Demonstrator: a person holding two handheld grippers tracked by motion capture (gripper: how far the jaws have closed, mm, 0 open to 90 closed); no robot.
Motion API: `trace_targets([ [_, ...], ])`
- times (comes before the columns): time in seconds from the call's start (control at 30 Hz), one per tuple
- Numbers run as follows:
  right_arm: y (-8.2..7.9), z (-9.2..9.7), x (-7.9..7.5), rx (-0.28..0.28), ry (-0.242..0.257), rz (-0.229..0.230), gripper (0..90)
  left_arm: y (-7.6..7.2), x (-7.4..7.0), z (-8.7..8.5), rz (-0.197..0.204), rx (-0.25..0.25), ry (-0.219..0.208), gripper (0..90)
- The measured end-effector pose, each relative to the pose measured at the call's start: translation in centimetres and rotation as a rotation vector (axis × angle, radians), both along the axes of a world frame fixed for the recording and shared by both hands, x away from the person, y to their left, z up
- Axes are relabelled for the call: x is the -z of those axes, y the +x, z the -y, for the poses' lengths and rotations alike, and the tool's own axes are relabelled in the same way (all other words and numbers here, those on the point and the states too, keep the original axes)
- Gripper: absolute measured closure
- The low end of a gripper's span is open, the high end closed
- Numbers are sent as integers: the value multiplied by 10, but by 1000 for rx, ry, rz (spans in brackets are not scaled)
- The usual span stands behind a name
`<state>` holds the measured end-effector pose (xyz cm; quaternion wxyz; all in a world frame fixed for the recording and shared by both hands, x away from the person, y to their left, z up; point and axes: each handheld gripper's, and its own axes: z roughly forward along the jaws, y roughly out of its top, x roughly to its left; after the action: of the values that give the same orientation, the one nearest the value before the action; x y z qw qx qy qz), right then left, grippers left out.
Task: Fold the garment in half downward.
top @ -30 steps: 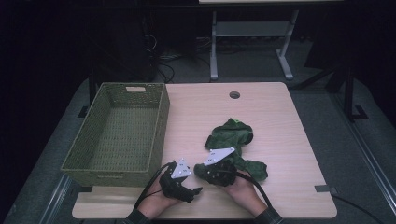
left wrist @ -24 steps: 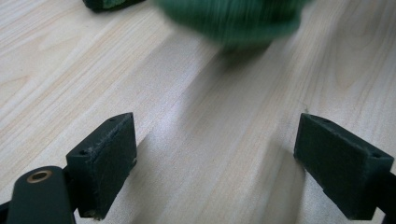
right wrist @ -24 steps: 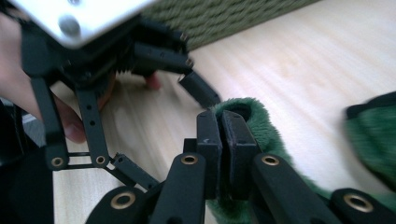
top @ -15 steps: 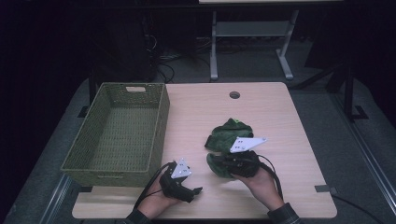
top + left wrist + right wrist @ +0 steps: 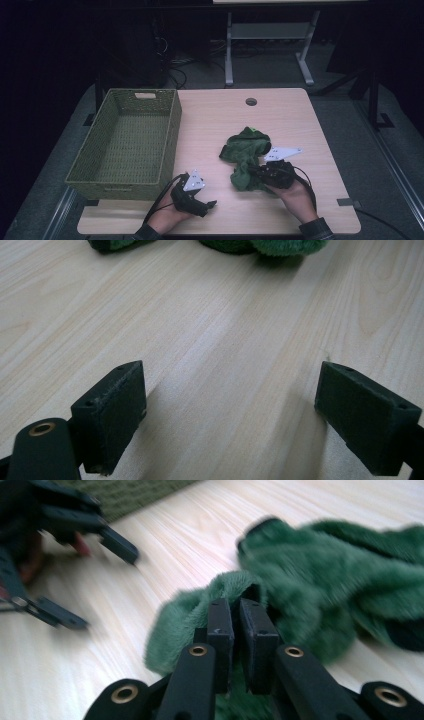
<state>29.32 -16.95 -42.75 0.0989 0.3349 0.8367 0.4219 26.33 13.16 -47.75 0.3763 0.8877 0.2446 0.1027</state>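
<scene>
**Gripping the green cloth, right side**

Pinching a fold of the fuzzy green cloth (image 5: 320, 595), the right gripper (image 5: 236, 615) has its jaws nearly together with fabric between the pads. The left gripper (image 5: 230, 410) rests on the wooden table (image 5: 210, 125), jaws wide apart, holding nothing. Farther left stands a woven green basket (image 5: 172, 130), well apart from the cloth.

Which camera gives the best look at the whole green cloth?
The high view: the green cloth lies whole on the table, with the right gripper at its edge. The right gripper view shows a blurred close-up pinched between closed jaws. The left gripper view catches its lower edge.
</scene>
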Motion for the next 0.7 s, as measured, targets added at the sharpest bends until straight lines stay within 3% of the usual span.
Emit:
trace_targets([
  [0.1,0,5,3,24,-41,-2,789,0,0,0,0,1,1,124],
  [0.23,0,12,3,47,-60,-10,780,0,0,0,0,1,1,124],
  [0.47,-2,22,-9,63,-46,28,829,1,0,0,6,2,4,124],
  [0.6,-2,16,-19,39,-12,48,869,0,0,1,-2,-2,-2,124],
  [0.7,3,7,-14,24,-32,41,869,1,0,1,2,-1,0,124],
])
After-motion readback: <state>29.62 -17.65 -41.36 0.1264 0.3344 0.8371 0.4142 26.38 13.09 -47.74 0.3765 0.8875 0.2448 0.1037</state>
